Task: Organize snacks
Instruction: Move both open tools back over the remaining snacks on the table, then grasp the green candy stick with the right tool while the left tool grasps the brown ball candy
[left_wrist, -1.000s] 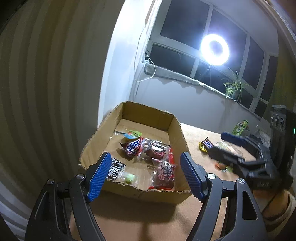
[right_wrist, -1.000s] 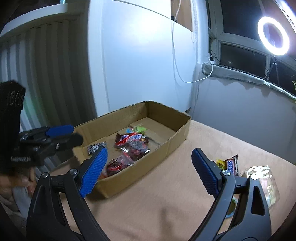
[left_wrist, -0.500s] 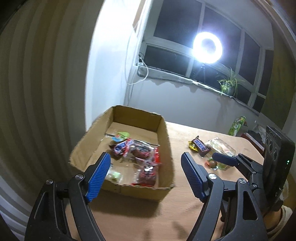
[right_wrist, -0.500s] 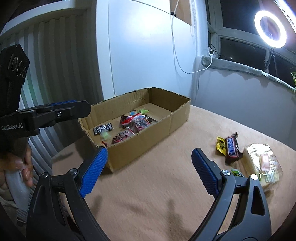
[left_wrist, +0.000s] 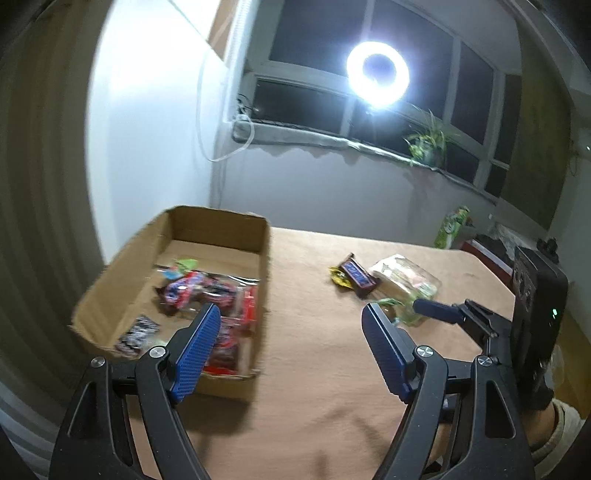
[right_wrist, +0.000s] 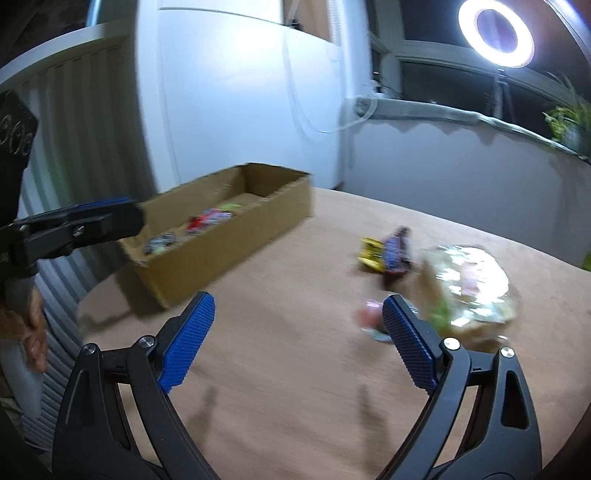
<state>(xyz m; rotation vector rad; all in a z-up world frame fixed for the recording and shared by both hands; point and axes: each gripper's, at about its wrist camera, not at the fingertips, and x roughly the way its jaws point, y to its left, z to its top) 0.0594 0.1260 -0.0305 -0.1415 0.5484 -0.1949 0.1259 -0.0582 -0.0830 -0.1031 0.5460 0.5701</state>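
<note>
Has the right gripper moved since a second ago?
Yes. The right gripper swung rightward, off the cardboard box toward the loose snacks on the table.

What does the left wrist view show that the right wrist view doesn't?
Only left wrist: the green carton at the table's far edge, and the black wrapper sharp in the box. Only right wrist: a hand gripping the left tool, and the box's long outer side. Both: the cardboard box, chocolate bar, clear bag and ring light.
</note>
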